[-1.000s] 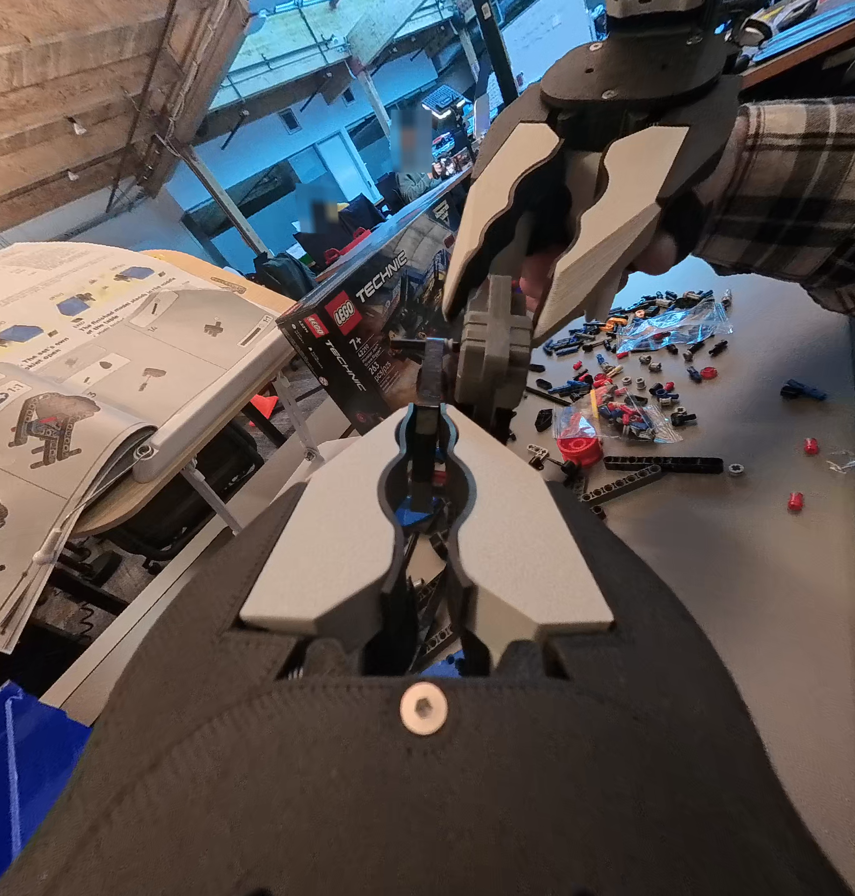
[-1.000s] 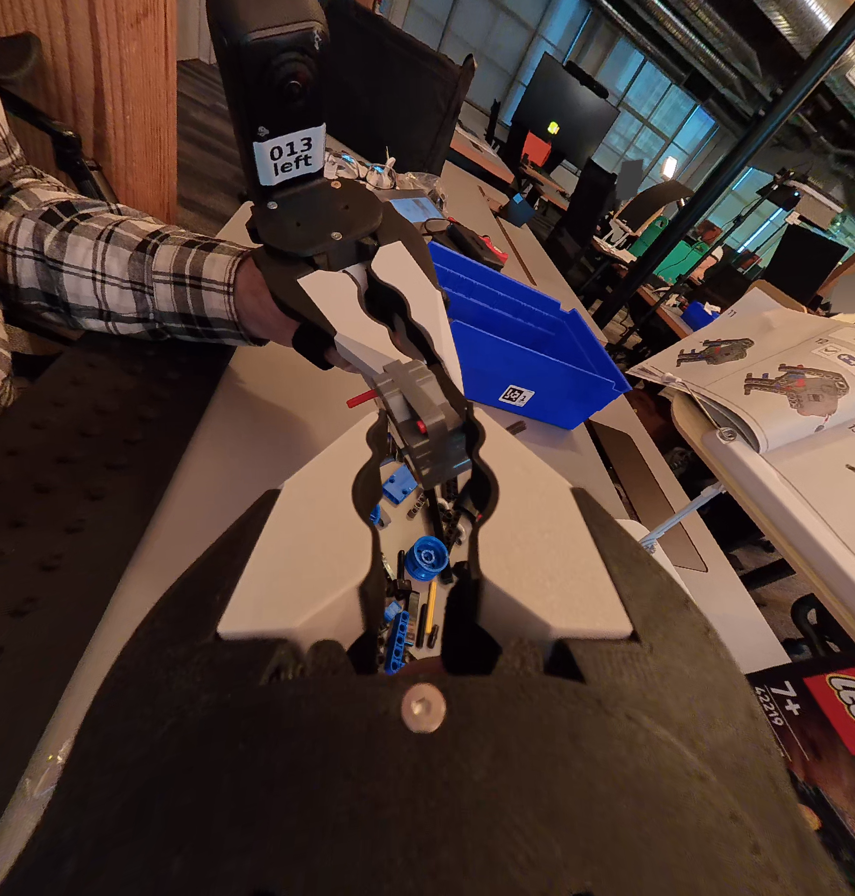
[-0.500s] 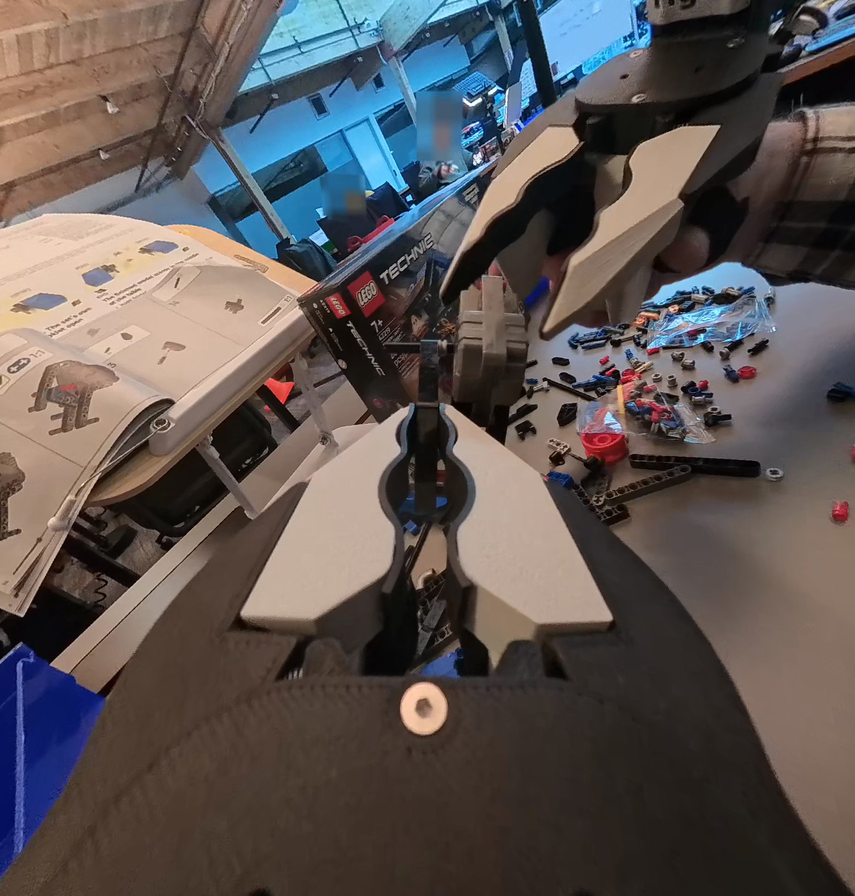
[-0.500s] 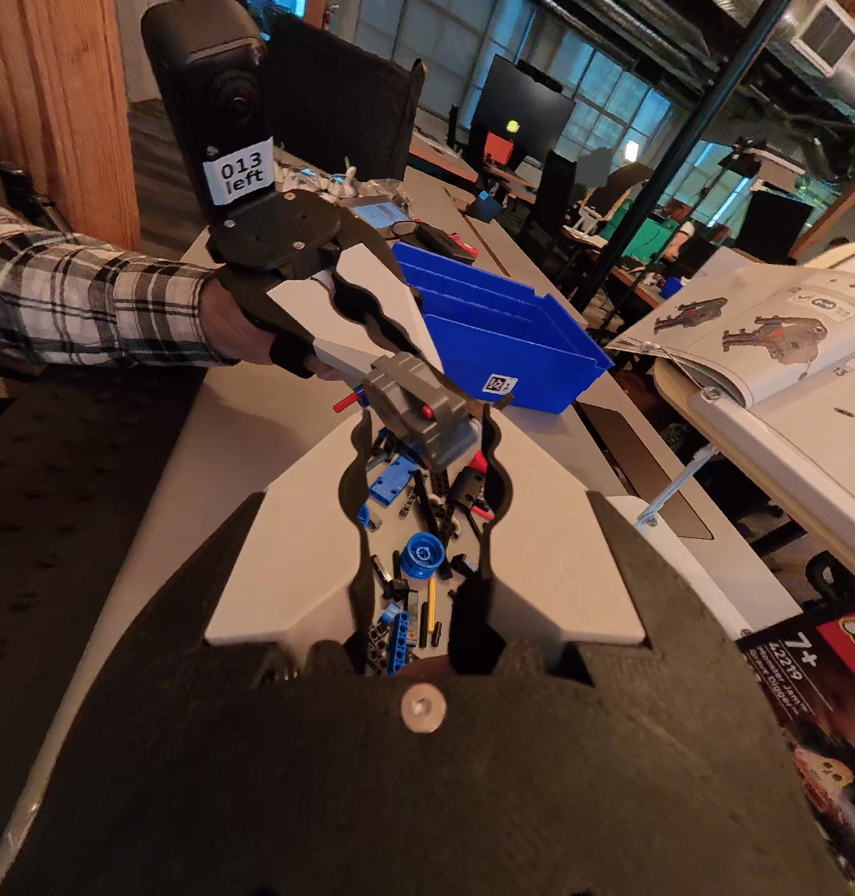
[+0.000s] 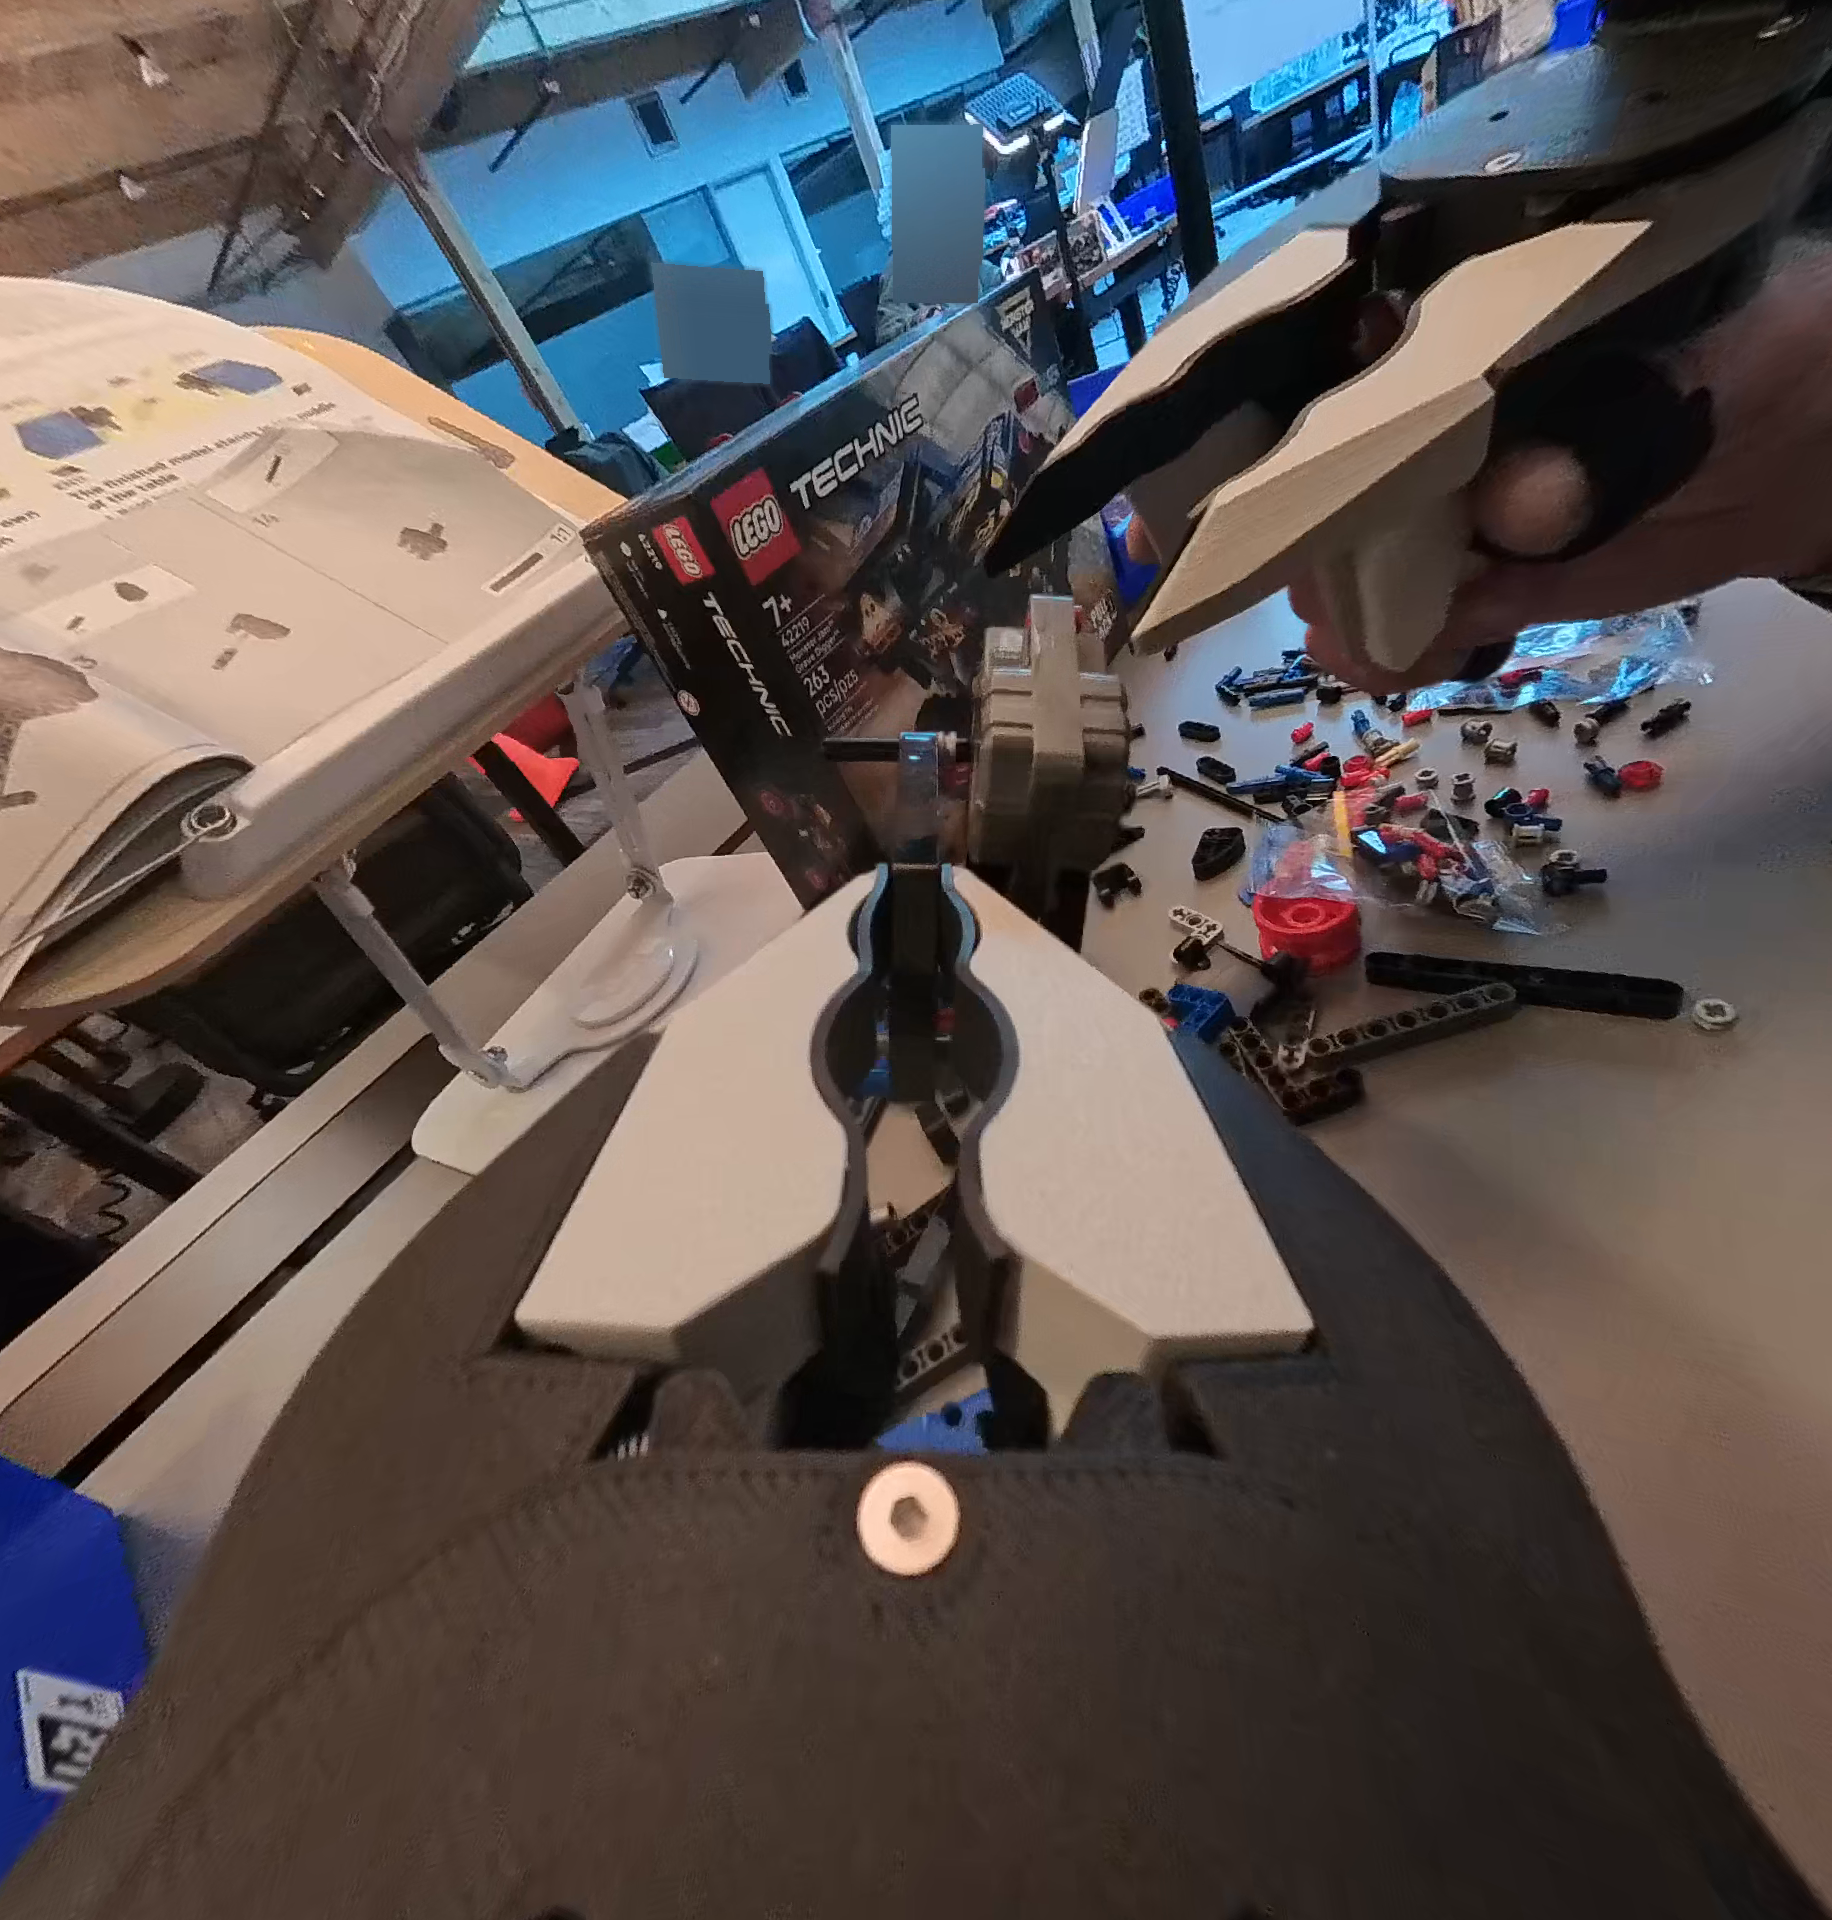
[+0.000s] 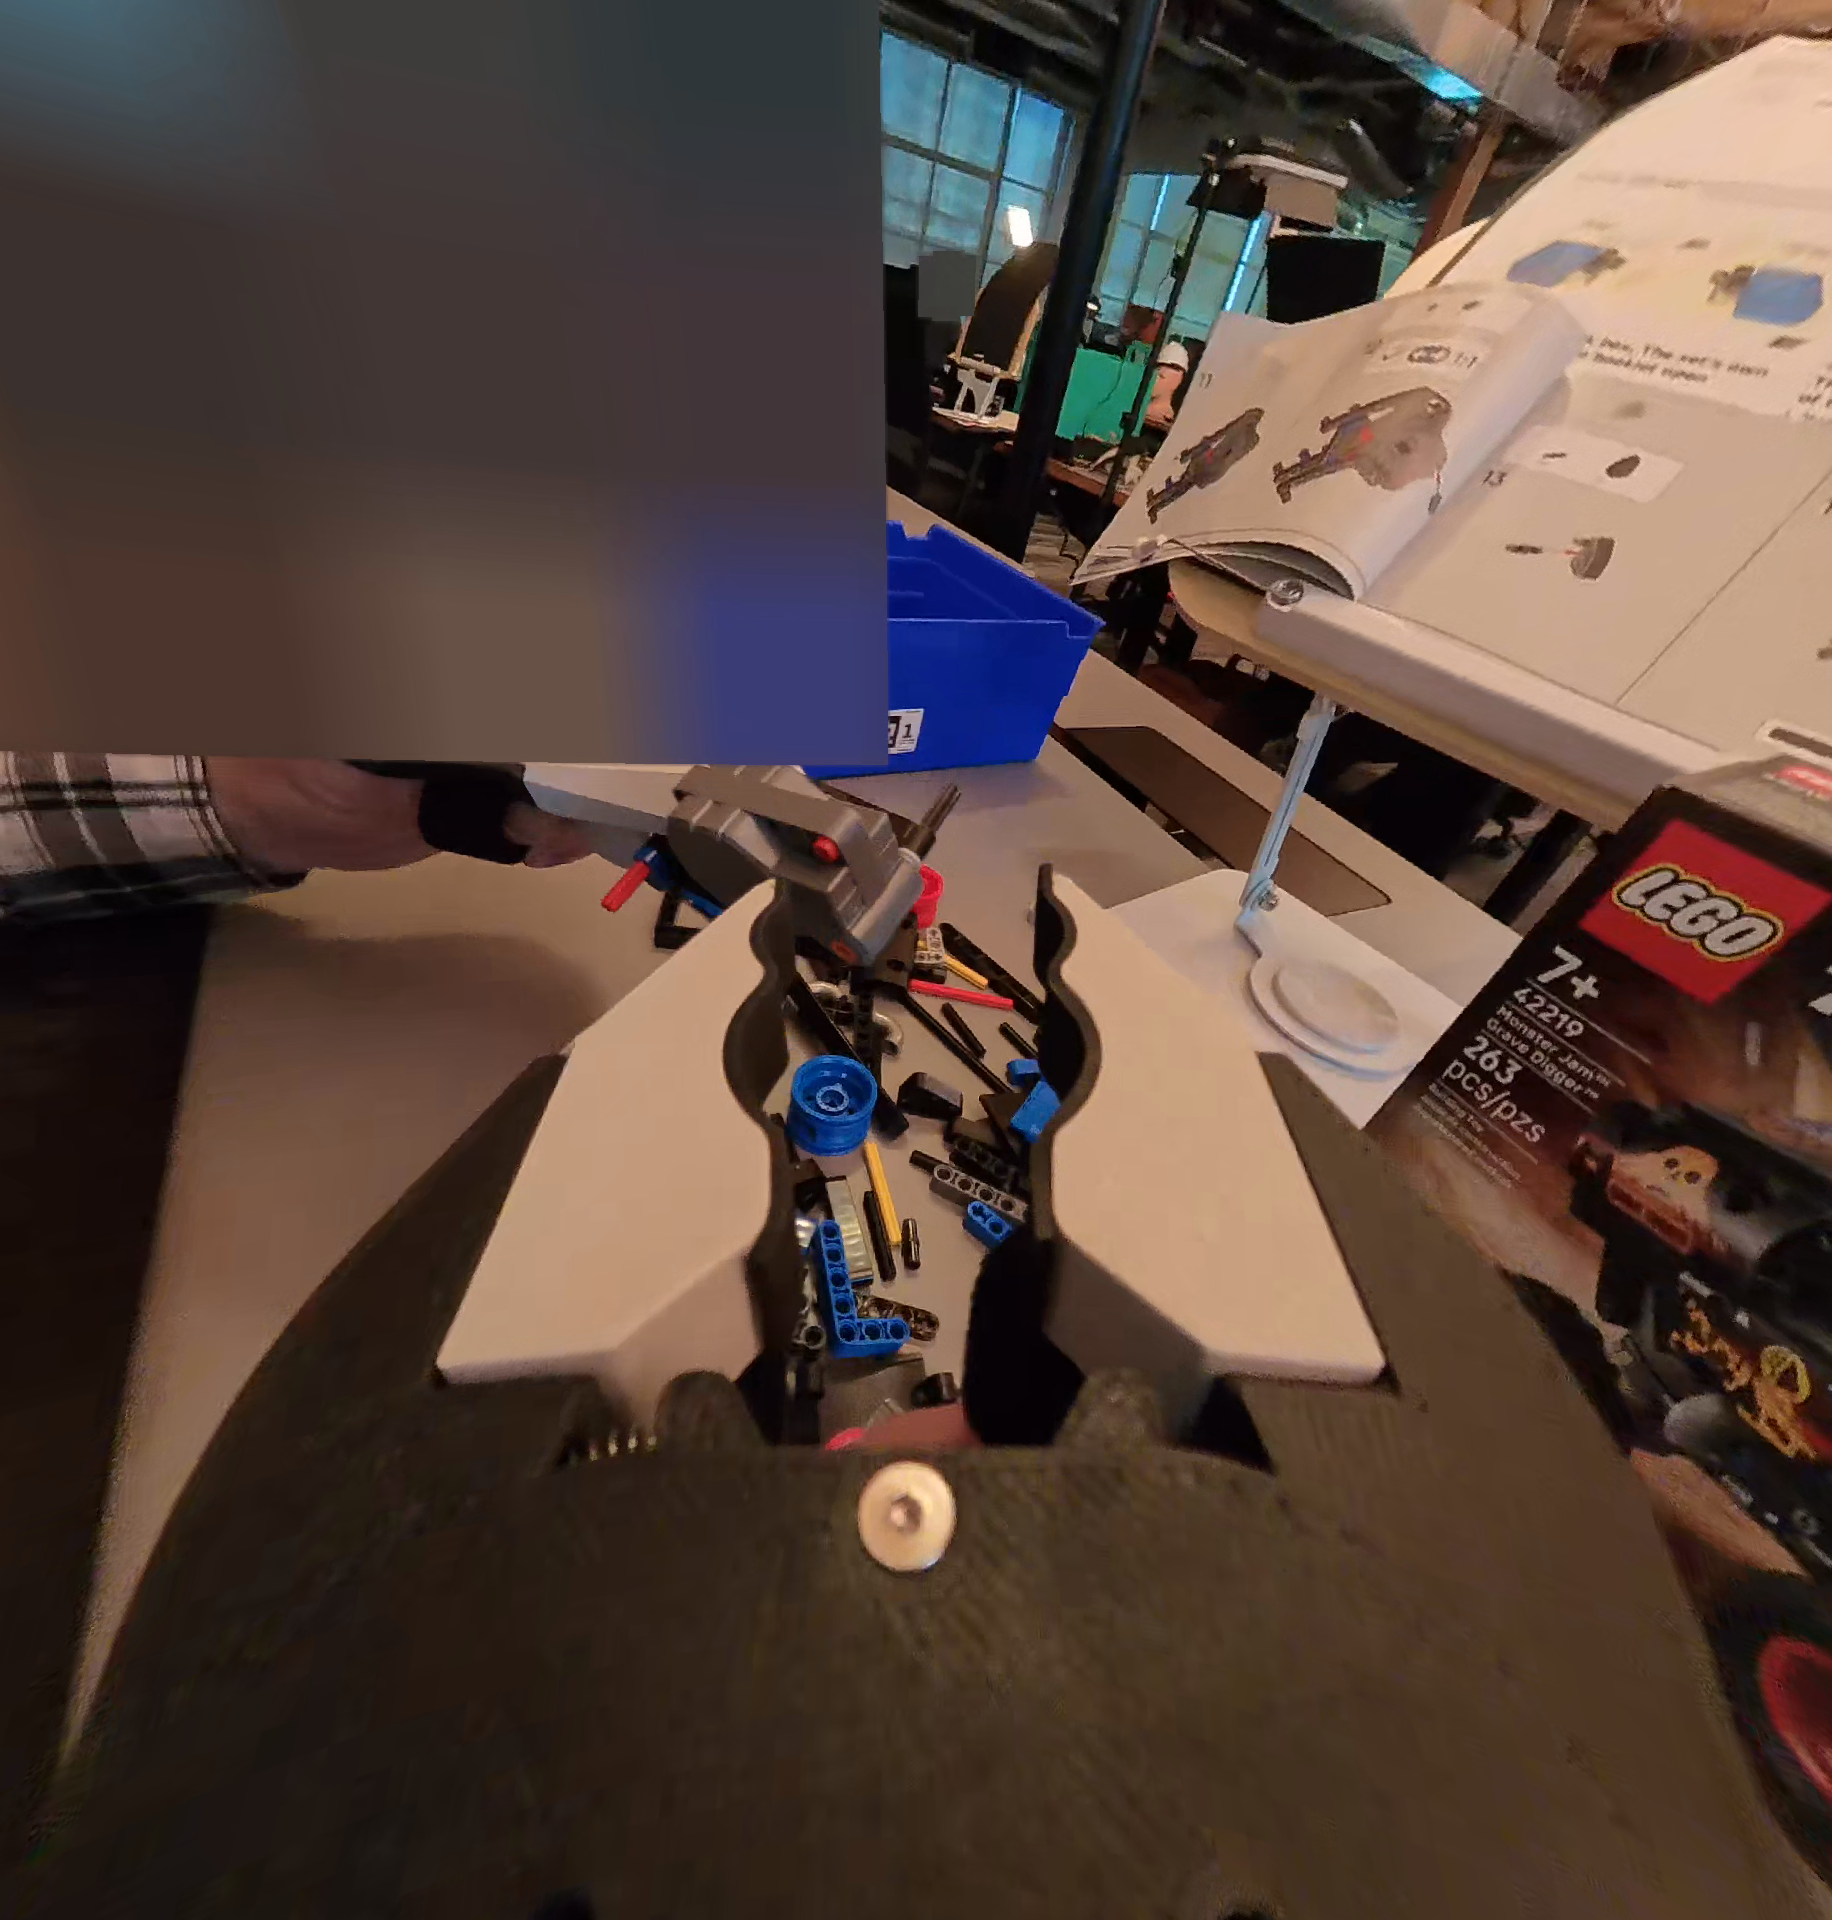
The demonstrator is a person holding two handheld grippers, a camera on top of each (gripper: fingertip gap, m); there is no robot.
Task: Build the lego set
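Observation:
My left gripper is shut on the dark beam of a small lego assembly. The assembly's grey block stands just past the fingertips, above the table, with a black axle sticking out to its left. My right gripper hangs open and empty just above and right of the block, apart from it. In the right wrist view my right gripper is open, and the grey assembly sits just beyond its left finger. One finger of the left gripper shows there; the rest is behind a blur patch.
A lego box stands behind the assembly and shows again at the right. An open instruction booklet on a white stand is at the left. Loose parts, a red wheel and a blue wheel litter the table. A blue bin stands beyond. My hands' fingertips stand some 7 cm from each other. My left gripper's tips are some 12 cm from the blue wheel.
My right gripper opened off the grey block and drew back up and to the right. My left gripper kept hold of the assembly and lowered a little toward the table.

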